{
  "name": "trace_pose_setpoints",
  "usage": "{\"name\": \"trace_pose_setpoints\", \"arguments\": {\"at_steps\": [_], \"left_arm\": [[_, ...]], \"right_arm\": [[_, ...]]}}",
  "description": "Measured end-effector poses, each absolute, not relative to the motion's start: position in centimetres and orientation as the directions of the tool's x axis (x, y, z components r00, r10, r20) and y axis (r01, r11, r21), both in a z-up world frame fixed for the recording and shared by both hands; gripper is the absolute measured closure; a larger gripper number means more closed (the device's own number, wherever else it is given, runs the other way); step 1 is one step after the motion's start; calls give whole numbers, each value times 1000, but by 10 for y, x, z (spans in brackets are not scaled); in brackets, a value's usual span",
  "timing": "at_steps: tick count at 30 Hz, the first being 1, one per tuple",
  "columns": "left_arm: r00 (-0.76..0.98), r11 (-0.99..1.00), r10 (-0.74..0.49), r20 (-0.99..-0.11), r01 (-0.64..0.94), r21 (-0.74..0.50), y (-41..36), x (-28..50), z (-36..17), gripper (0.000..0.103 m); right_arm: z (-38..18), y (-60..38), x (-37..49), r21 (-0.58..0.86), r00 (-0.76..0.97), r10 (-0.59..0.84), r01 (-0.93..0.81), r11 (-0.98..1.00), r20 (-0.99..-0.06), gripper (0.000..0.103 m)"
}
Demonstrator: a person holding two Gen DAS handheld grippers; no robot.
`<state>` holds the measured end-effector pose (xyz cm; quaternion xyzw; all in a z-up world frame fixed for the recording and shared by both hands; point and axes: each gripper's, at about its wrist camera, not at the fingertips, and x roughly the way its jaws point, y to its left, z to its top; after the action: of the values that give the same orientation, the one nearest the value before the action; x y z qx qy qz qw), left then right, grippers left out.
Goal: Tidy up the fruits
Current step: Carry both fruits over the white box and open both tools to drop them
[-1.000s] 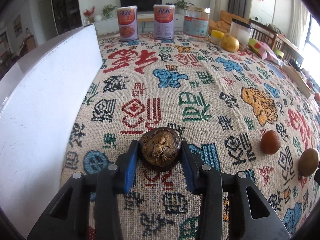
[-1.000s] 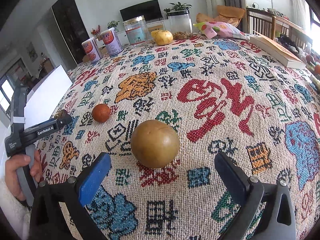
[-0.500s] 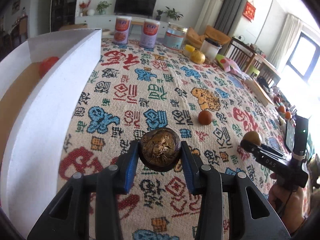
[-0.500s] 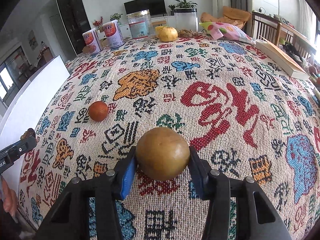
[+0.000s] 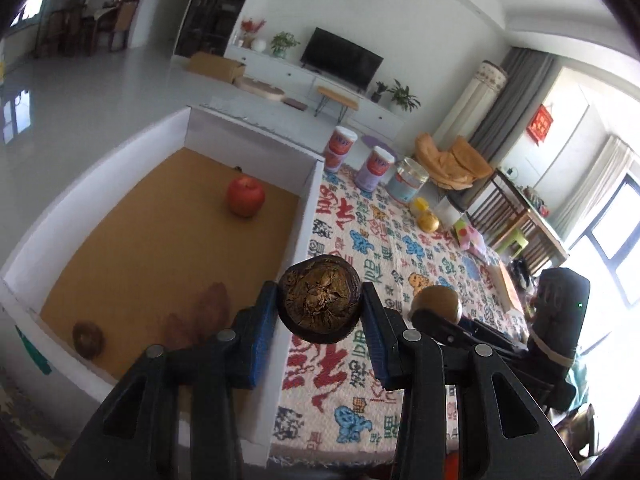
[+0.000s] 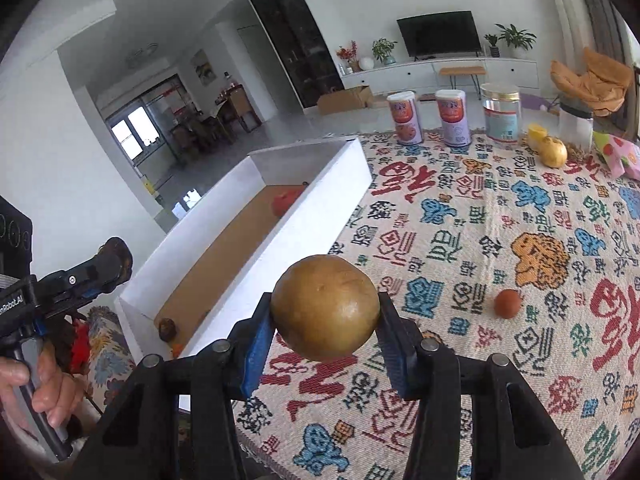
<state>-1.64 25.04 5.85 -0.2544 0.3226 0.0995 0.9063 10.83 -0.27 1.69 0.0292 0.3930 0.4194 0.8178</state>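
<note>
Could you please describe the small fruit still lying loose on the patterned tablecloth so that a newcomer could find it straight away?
Start at the white box on the tablecloth's left edge and look right, past the big orange woven figure. Just below that figure lies a small reddish-brown fruit, alone on the cloth. Unlike the yellow onion-like thing by the jars, it sits far from any container.

The right gripper (image 6: 325,322) clamps a tan round fruit (image 6: 325,307) above the patterned cloth (image 6: 520,220). Left of it stands a white box (image 6: 312,196); a small orange fruit (image 6: 507,303) lies on the cloth.
</note>
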Motion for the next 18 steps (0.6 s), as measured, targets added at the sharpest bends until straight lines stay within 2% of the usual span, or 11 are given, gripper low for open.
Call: {"name": "trace_pose_setpoints", "arguments": {"at_steps": [3, 6, 9, 13, 15, 16, 17, 18], "left_arm": [[703, 827, 143, -697, -471, -305, 289, -15, 37, 61], [621, 792, 228, -750, -567, -229, 318, -12, 5, 61], [564, 762, 270, -780, -621, -185, 333, -10, -19, 61], [514, 736, 303, -803, -661, -146, 339, -11, -38, 60], [505, 716, 323, -800, -683, -142, 338, -14, -40, 46], [508, 707, 333, -794, -692, -146, 338, -16, -38, 30], [521, 698, 349, -779, -699, -156, 337, -19, -34, 21], [541, 692, 368, -756, -703, -165, 334, -22, -28, 18]], "right_arm": [[24, 72, 89, 412, 190, 764, -749, 518, -617, 54], [16, 137, 73, 404, 82, 752, -802, 439, -654, 54], [-3, 185, 60, 377, 24, 706, -833, 406, -707, 54], [-22, 219, 53, 322, 28, 657, -855, 406, -753, 54], [-27, 227, 54, 301, 45, 641, -856, 420, -766, 52], [-27, 227, 56, 298, 56, 640, -852, 431, -766, 51], [-24, 223, 58, 304, 68, 652, -846, 439, -755, 48], [-19, 216, 61, 313, 81, 675, -841, 441, -733, 43]]}}
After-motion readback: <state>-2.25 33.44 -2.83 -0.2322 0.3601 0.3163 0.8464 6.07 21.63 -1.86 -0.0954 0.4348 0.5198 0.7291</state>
